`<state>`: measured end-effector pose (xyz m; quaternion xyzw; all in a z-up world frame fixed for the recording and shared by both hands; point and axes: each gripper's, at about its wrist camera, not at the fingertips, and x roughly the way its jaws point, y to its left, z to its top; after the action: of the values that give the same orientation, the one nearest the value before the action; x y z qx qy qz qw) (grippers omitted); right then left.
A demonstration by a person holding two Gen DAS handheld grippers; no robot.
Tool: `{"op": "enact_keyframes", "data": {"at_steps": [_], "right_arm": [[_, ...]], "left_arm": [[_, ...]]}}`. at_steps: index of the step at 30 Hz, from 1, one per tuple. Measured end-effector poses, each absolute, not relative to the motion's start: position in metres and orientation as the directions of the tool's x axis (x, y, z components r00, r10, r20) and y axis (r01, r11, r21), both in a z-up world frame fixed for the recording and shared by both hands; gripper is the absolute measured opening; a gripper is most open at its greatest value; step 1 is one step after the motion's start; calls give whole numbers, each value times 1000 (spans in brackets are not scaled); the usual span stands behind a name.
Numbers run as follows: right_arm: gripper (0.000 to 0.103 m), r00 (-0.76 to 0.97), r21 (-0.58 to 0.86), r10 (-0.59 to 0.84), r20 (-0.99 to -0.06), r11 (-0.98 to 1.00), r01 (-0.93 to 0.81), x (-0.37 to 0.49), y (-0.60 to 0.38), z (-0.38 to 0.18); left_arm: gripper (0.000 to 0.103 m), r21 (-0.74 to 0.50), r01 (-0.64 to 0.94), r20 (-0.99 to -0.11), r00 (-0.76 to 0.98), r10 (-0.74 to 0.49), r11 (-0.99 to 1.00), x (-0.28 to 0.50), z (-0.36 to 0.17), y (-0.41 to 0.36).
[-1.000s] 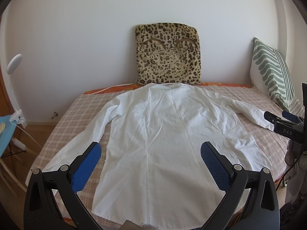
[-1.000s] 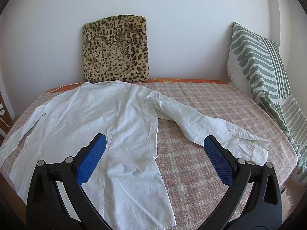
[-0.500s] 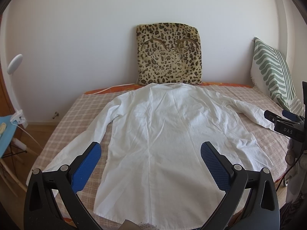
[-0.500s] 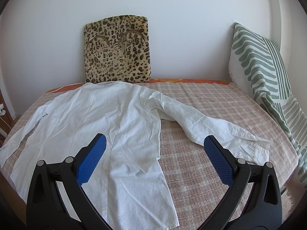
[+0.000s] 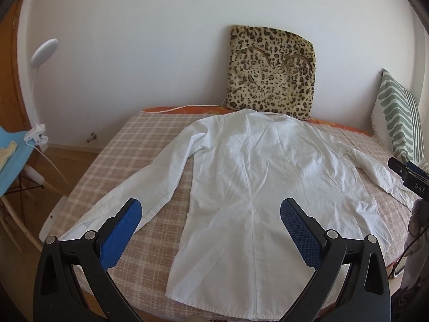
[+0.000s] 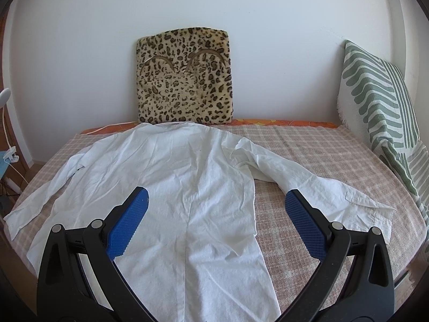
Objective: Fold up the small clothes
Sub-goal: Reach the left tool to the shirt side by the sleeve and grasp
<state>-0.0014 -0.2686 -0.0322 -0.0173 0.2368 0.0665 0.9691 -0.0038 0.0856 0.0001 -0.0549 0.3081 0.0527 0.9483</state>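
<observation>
A white long-sleeved shirt point(image 5: 257, 187) lay spread flat, back side up, across the middle of a bed covered by a pink-and-cream checked blanket point(image 5: 139, 145). Its collar end pointed toward the far wall, its hem toward the bottom of the frame. One sleeve point(image 5: 128, 193) stretched toward the lower left of the left wrist view; the other sleeve point(image 6: 316, 185) angled toward the right edge of the right wrist view, ending in a cuff point(image 6: 375, 212) near the bed's side. The left claw point(image 5: 210, 212) hung above the lower part of the shirt, its blue-padded fingers point(image 5: 120, 230) spread wide and gripping nothing. The right claw point(image 6: 215, 201) hovered likewise over the shirt's right half, fingers apart and empty. A leopard-print cushion point(image 6: 185, 77) leaned upright against the white wall just behind the collar. A green-and-white striped pillow point(image 6: 380, 102) stood propped at the right edge of the frame. At the upper left of the left wrist view, a white clip-on lamp point(image 5: 44, 49) rose beside the bed.
</observation>
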Motion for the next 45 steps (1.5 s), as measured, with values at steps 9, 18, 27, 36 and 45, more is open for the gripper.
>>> {"op": "enact_keyframes", "data": {"at_steps": [9, 18, 27, 36, 45], "right_arm": [[103, 863, -2, 166, -478, 982, -190, 3, -247, -36], [103, 849, 26, 225, -478, 970, -243, 4, -236, -33], [103, 789, 100, 330, -519, 940, -328, 9, -201, -39], [103, 804, -12, 280, -524, 942, -336, 5, -170, -52], [103, 812, -27, 290, -507, 936, -352, 2, -158, -50]], "left_arm": [[81, -242, -268, -596, 800, 75, 932, -11, -5, 173], [62, -368, -398, -661, 748, 65, 840, -21, -17, 250], [58, -478, -507, -725, 689, 4, 717, -40, -65, 317], [53, -586, -538, -737, 665, -121, 606, -55, -105, 334], [49, -625, -535, -727, 664, -175, 569, -43, -122, 335]]}}
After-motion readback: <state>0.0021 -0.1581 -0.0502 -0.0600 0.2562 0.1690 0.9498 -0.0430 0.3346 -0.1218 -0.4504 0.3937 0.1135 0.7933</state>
